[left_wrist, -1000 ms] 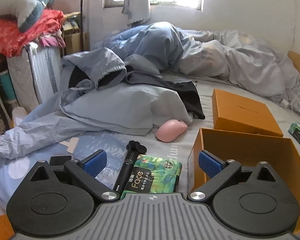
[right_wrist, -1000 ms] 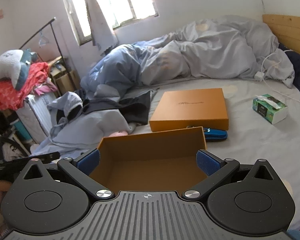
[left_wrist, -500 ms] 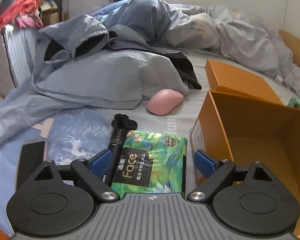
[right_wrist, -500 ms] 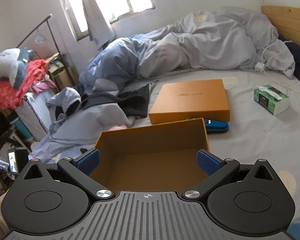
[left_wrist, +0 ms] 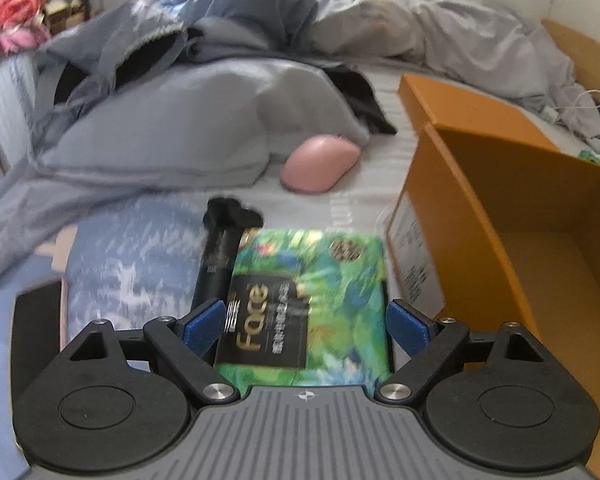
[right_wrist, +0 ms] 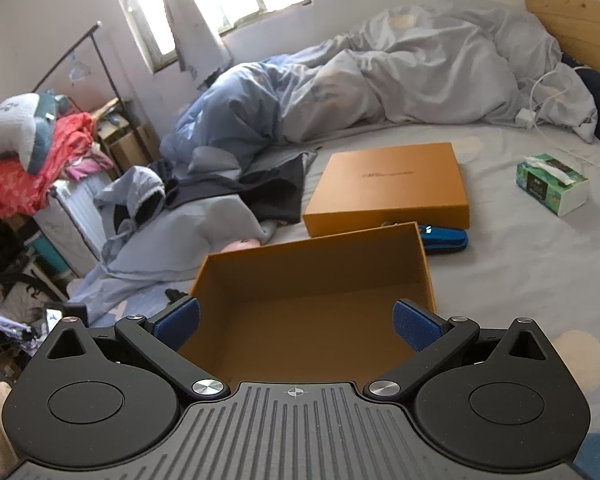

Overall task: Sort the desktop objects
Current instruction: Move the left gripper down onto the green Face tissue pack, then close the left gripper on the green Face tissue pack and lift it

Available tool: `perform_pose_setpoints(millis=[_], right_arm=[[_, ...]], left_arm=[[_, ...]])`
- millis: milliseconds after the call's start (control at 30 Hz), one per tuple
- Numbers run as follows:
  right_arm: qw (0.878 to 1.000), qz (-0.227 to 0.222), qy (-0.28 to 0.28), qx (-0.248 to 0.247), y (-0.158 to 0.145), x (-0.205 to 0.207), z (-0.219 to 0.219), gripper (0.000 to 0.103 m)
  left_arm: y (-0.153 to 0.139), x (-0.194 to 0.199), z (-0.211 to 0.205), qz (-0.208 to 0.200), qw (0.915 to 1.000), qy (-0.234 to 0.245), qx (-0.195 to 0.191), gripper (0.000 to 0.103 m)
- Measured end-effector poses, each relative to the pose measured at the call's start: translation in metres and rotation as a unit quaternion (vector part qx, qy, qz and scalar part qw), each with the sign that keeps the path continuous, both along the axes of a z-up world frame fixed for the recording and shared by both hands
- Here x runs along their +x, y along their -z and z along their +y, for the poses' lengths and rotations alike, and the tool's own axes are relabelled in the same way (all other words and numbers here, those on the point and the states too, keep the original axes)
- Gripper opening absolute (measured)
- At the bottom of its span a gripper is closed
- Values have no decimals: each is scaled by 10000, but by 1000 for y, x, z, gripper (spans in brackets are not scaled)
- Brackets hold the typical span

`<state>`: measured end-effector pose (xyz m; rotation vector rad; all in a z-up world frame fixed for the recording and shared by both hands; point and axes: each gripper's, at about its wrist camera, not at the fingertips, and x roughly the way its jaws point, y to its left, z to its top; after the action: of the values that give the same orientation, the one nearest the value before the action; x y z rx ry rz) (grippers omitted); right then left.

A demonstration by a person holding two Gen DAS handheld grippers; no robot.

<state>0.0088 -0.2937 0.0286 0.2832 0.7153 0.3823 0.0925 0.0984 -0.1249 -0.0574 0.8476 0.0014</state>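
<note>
Left gripper (left_wrist: 306, 326) has closed in on the green tissue pack (left_wrist: 308, 300) vs 0.5 s ago: pack now fills the gap between the blue pads (left_wrist: 204, 326), earlier it sat a bit further out. Left view is motion-blurred. Right gripper (right_wrist: 296, 326) view barely changed, slightly nearer the open orange box (right_wrist: 312, 292)

Left jaws: wide open, straddling the pack's near end, one pad on each side. Contact with the pack can't be confirmed through the blur; nothing gripped. Right jaws: wide open, holding nothing, hovering over the near edge of the open box

Tissue pack lies flat on the bed (left_wrist: 364, 168), label side up, long axis running near-to-far, roughly along the gripper's line. "Face" text reads rotated, running along that axis. It sits just left of the open box wall, close but contact unclear

Black stick-like item (left_wrist: 220, 256) lies along the pack's left edge, touching or nearly, long axis also near-to-far, knobby end at the far side. Pink mouse (left_wrist: 320, 164) further out, apart from both, at the foot of the grey pillow (left_wrist: 180, 128)

Right view: box lid (right_wrist: 392, 188) flat on the bed beyond the open box, blue case (right_wrist: 444, 238) between them at the right, opened tissue box (right_wrist: 552, 184) well to the right
</note>
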Motion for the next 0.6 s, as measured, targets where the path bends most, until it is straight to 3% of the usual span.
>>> perform_pose_setpoints(millis=[600], right_arm=[[9999, 148, -44, -49, 7, 4, -3, 103]], left_arm=[[18, 8, 8, 31, 9994, -88, -330, 103]])
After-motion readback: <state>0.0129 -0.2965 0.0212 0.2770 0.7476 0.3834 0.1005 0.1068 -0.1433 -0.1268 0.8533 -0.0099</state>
